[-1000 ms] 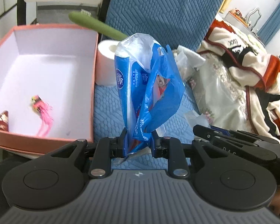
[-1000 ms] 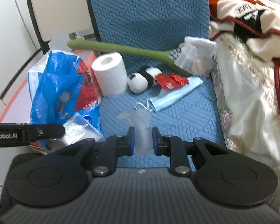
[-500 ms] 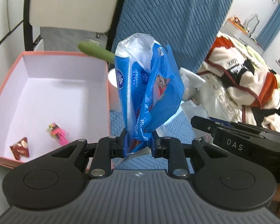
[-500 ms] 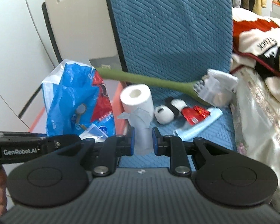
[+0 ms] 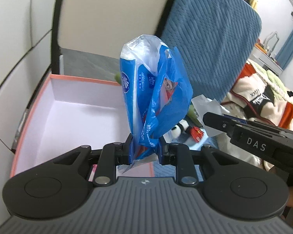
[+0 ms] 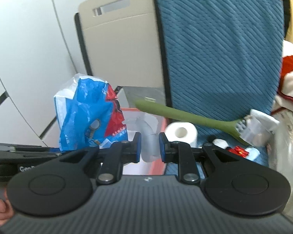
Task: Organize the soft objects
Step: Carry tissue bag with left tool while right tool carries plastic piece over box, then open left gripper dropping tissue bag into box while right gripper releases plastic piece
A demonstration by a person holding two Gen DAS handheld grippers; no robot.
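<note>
Since one second ago both grippers have lifted off the blue seat (image 6: pixel 220 154) and swung left toward the box (image 5: pixel 78 117). The left wrist view earlier showed the box off to its left with the toilet roll behind the bag; the box interior now fills the ground under the left gripper. The judgement is that transport is nearly complete and release into the box is the next step.

The left gripper (image 5: pixel 145 148) is closed on the lower, twisted end of the blue bag (image 5: pixel 154 97), which stands upright above the fingers. It is held level over the near right corner of the box, pointing at the far wall.

The right gripper (image 6: pixel 149 149) is pinched on a small clear wrapper (image 6: pixel 149 142). It sits just right of the left gripper, over the right edge of the box, aimed toward the chair backs.

Both soft items are in the air, not yet in the box. On the seat remain the toilet roll (image 6: pixel 182 134), the green brush (image 6: pixel 185 117), a panda toy (image 5: pixel 180 129) and a red packet (image 6: pixel 241 151).

Caution: the bag is tall and slack. Lower it below the box rim before opening the jaws, otherwise it may tip back over the right edge.
</note>
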